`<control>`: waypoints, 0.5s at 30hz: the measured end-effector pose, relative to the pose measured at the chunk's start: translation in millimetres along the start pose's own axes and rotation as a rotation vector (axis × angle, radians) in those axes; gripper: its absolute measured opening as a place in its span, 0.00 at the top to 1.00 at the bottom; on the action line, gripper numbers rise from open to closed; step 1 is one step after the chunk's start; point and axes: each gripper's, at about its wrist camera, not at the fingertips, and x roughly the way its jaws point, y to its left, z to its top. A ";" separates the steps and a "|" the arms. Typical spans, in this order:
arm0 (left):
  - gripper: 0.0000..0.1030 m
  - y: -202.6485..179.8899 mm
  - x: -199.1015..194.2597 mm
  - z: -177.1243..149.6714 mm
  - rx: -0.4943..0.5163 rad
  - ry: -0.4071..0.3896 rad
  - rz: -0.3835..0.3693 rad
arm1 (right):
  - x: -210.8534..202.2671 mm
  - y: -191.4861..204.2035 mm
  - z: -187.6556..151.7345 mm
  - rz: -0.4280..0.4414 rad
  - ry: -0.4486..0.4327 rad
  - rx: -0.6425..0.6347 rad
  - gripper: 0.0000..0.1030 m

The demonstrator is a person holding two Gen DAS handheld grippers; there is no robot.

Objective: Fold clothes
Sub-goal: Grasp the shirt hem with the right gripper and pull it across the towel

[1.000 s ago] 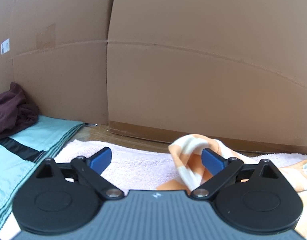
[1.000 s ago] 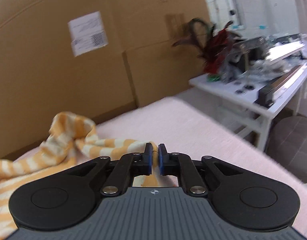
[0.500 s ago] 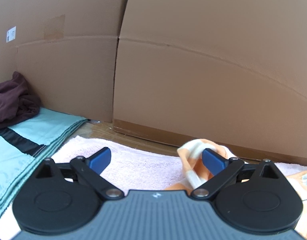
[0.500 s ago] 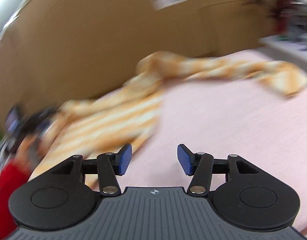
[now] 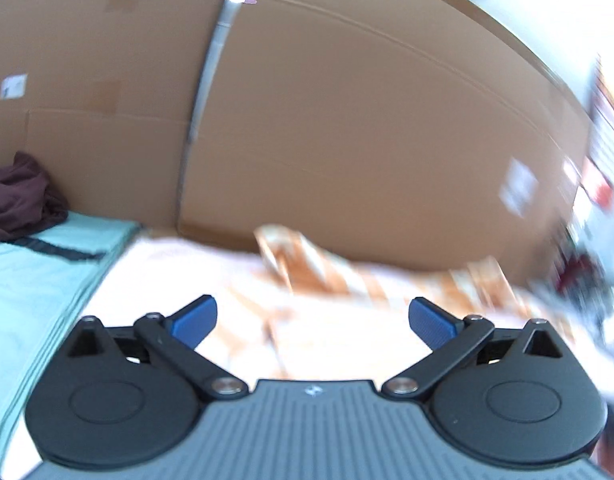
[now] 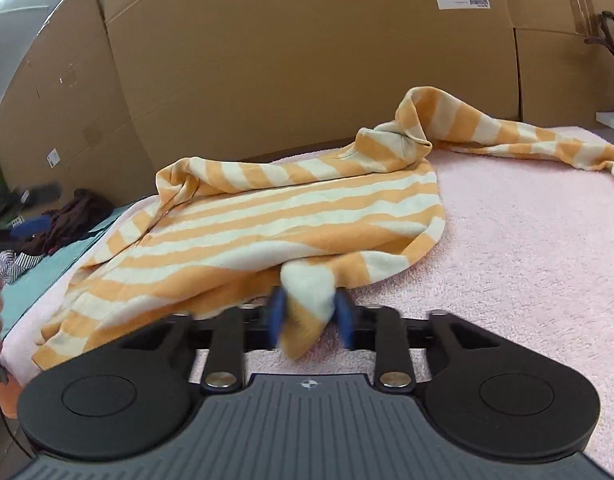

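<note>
We catch the orange-and-cream striped shirt (image 6: 267,216) sprawled, rumpled and not yet folded, on a pink terry towel (image 6: 527,240) that covers the counter, one sleeve trailing off twd the far right, collar end bunched near the cardboard boxes (image 6: 287,60) behind. What's new: a sec ago the right gripper (image 6: 309,316) was pinching a diff. bit of this shirt; half a sec ago its jaws stood wide over the towel w/ nothing in them; now they are closing on the near hem corner, a cream-and-orange tuft of cloth sitting btwn the blue pads (image 6: 277,312) and, by our read, pressed by them. The left gripper (image 5: 311,320), which had its jaws apart beside a fold of the shirt, has swung away in a blur; jaws released, wide apart, nothing btwn them, the shirt now further ahead of it. For the task we judge this a re-grip: the right side has swapped its hold to a hem corner, prob. to drag or flatten the shirt before a first fold, while the left is free to take a 2nd corner. Folding proper hasn't begun. Containers: only the big cardboard boxes along the back, shut, contents unseen. Off to the left lie a teal cloth (image 5: 35,280) and a dark maroon garment (image 5: 19,196) heaped on it.
</note>
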 end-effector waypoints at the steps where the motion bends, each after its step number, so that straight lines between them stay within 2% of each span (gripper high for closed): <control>1: 0.05 -5.2 -12.5 -11.0 0.030 0.034 -0.024 | -0.7 -6.1 1.5 0.025 0.003 0.042 0.91; 3: 0.06 -12.0 -29.8 -26.9 0.040 0.091 -0.069 | -6.0 -20.6 2.3 0.087 0.001 0.144 0.91; 5: 0.05 -14.2 -39.0 -37.4 0.008 0.121 -0.111 | -13.4 -35.4 3.3 0.145 -0.008 0.247 0.91; 8: 0.05 -4.5 -34.8 -50.2 -0.138 0.193 -0.162 | -31.1 -53.3 8.5 0.199 -0.047 0.363 0.93; 10: 0.06 5.0 -28.3 -63.0 -0.252 0.234 -0.199 | -49.8 -62.6 12.7 0.227 -0.087 0.393 0.93; 12: 0.06 7.8 -29.5 -67.9 -0.307 0.215 -0.218 | -70.4 -70.7 15.2 0.266 -0.122 0.402 0.93; 15: 0.06 8.0 -27.5 -67.2 -0.362 0.209 -0.236 | -97.1 -78.9 11.0 0.280 -0.165 0.401 0.93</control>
